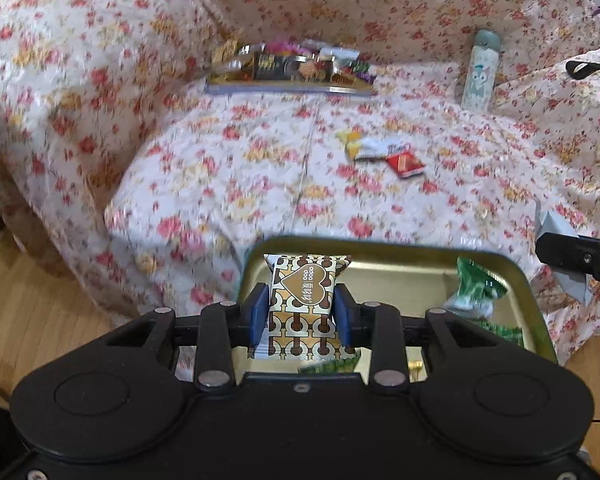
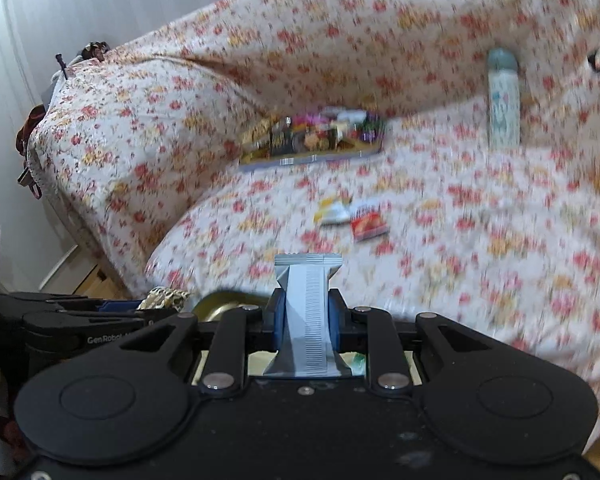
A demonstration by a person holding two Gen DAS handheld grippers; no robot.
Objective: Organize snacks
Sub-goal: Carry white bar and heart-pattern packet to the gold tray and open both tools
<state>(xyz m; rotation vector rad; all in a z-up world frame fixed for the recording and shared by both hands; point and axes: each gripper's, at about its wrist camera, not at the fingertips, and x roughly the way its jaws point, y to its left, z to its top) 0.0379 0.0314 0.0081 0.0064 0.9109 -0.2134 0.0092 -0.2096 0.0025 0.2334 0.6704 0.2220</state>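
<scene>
Left fingers [image 1: 300, 312] clamp a brown wafer [image 1: 302, 304] over the gold tin [image 1: 400, 276]; right fingers [image 2: 306, 316] pinch a grey packet [image 2: 308, 312] beside the tin, sofa [image 2: 460, 240] beyond

Both my wrist cameras look forward and down along my jaws, close over the sofa [image 1: 260, 184] edge; both share its seat, the far tray [image 1: 288, 76] and bottle [image 2: 503, 100].

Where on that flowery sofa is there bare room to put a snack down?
Free: the wide seat stretch between the gold tin in front and the loose packets, and left of those packets. Crowded: the full snack tray at the backrest; the bottle stands right of it.
</scene>
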